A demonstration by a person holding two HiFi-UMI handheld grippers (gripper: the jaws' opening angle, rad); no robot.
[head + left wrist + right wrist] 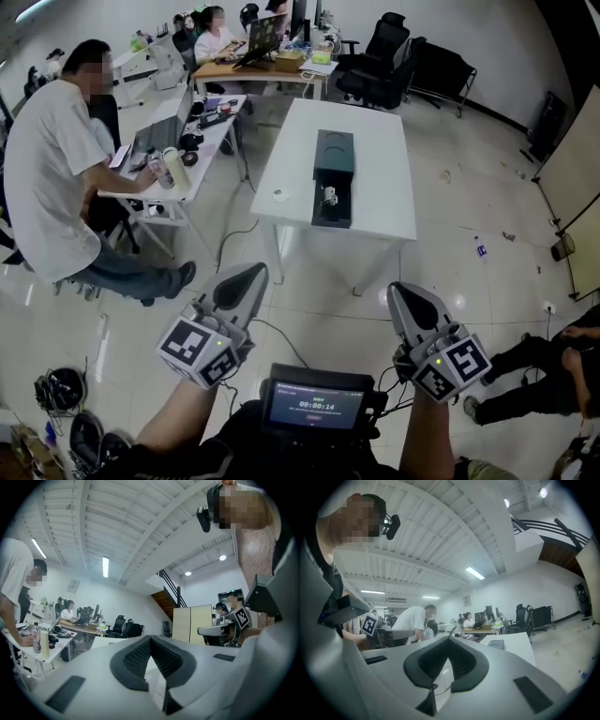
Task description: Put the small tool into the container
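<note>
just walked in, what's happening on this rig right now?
A person holds a two-jaw gripper in each hand: the left gripper and the right gripper are both shut and empty. They stand out on the floor, well short of the white rectangular table. On the table lies a dark green box-shaped container with a small pale object at its open near end, too small to identify. No gripper touches anything yet.
</note>
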